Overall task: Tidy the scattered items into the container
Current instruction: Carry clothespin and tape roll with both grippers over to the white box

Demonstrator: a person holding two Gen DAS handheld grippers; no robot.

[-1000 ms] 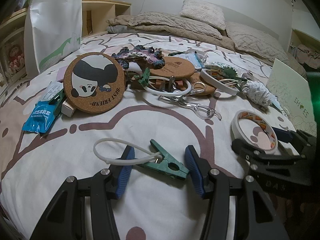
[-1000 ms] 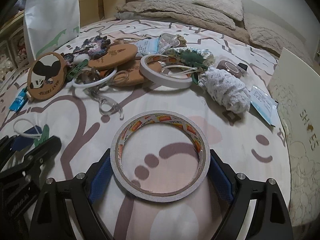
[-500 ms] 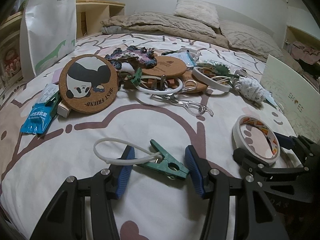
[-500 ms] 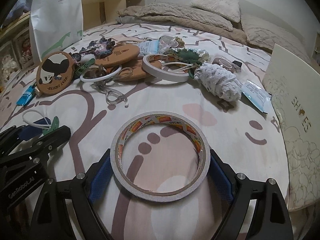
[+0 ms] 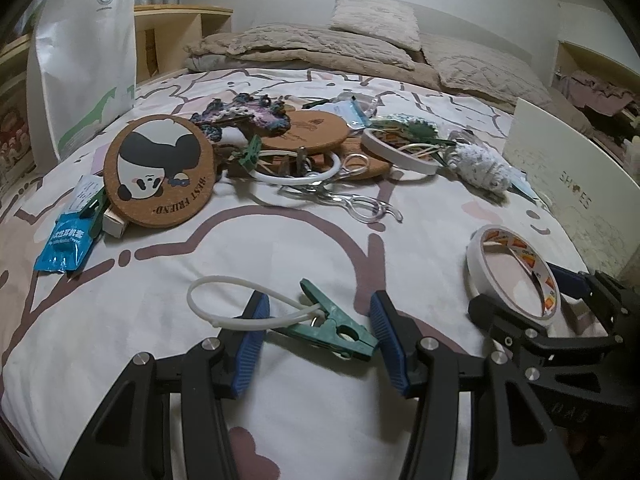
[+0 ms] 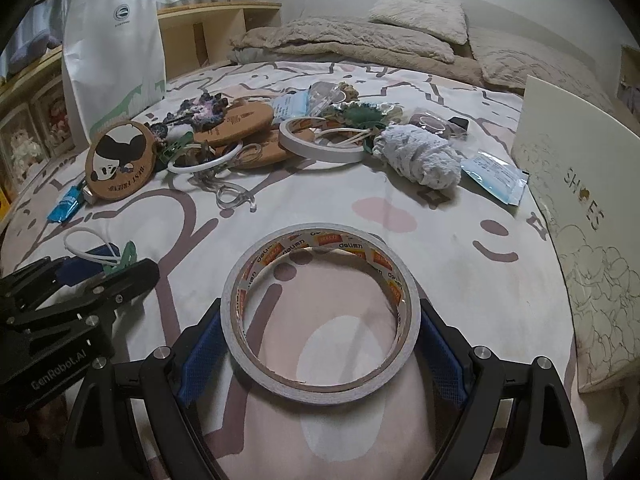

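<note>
My left gripper [image 5: 319, 312] is shut on a green clothes peg [image 5: 336, 328] with a white looped tie [image 5: 216, 284] through it, just above the patterned bedspread. To its right my right gripper [image 6: 320, 320] is shut on a roll of white tape [image 6: 320, 388], its blue pads pressing on both sides. The roll is held tilted off the bed; the left wrist view shows this tape roll [image 5: 476, 256] standing on edge in the right gripper [image 5: 528, 296]. A white box marked SHOES [image 6: 580, 216] lies at the bed's right edge.
Beyond both grippers lies a heap: a panda cork coaster [image 5: 160, 168], clear-handled scissors [image 5: 356, 204], a second tape roll [image 5: 396, 156], a white knitted bundle [image 5: 480, 168], a blue packet [image 5: 64, 244]. A white paper bag [image 5: 84, 52] stands far left. Pillows lie at the head.
The right gripper has carried the tape roll up off the bedspread and tilted it. The left gripper has barely moved, with the peg still between its pads.
</note>
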